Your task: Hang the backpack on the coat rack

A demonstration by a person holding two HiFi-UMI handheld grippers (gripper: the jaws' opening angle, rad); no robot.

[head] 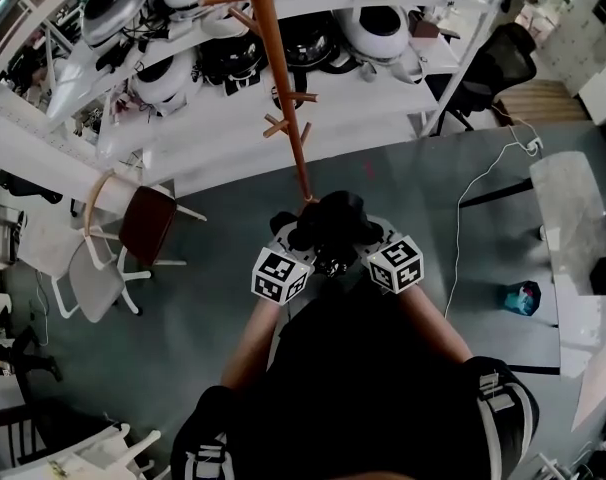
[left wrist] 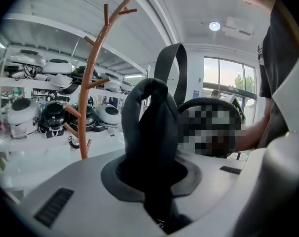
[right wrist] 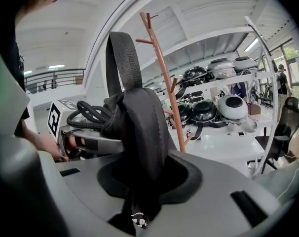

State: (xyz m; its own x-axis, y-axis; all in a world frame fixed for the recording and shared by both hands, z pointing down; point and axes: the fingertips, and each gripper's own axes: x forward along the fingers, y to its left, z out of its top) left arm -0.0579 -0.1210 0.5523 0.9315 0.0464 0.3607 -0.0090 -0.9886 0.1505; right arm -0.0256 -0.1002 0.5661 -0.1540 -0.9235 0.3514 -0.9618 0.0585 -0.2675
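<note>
Head view: backpack (head: pixel 331 220) hangs between left gripper (left wrist: pixel 157 181) and right gripper (right wrist: pixel 139 186), each part-closed and clamped on a black strap (right wrist: pixel 139 127), with coat rack (head: pixel 284 88) straight ahead, pole upright, both hands equally near.

No legible text, brand or number was found in any view; the left marker cube (head: pixel 281 274) and right marker cube (head: pixel 396 264) carried only black-and-white square patterns, and the white tag (right wrist: pixel 134 220) on the backpack strap (right wrist: pixel 139 132) was too small to read
</note>
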